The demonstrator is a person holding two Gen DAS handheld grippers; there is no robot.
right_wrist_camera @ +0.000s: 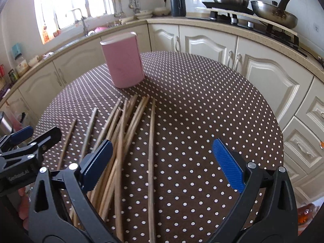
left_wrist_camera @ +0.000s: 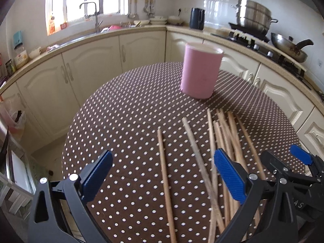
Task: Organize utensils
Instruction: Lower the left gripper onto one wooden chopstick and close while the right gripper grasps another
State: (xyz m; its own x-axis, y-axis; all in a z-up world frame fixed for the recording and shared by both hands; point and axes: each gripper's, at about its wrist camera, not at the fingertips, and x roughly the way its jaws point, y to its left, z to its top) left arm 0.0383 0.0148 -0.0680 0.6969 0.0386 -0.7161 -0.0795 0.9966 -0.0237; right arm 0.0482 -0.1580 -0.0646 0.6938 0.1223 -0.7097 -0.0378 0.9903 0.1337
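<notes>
Here, a round tabletop (left_wrist_camera: 125, 121) covered in brown cloth with white dots carries a loose heap of wooden chopsticks (left_wrist_camera: 224, 141) and, beyond them toward the far edge, an upright pink cylindrical holder (left_wrist_camera: 199, 70). Left gripper (left_wrist_camera: 164, 174): its blue-padded fingers (left_wrist_camera: 228, 176) stand wide apart above the near ends of the sticks, holding nothing; two stray chopsticks lie between them, separate from the main heap to the right. Right gripper (right_wrist_camera: 162, 162): fingers (right_wrist_camera: 227, 164) likewise spread and empty, over the same chopsticks (right_wrist_camera: 125, 133), most of which lie fanned beneath its left finger, with one long stick running between the two. The holder (right_wrist_camera: 123, 60) stands just past the stick tips. Each gripper appears at the edge of the other's view. Kitchen cabinets (right_wrist_camera: 202, 46) and a stove with a steel pot (left_wrist_camera: 253, 16) form the background.
</notes>
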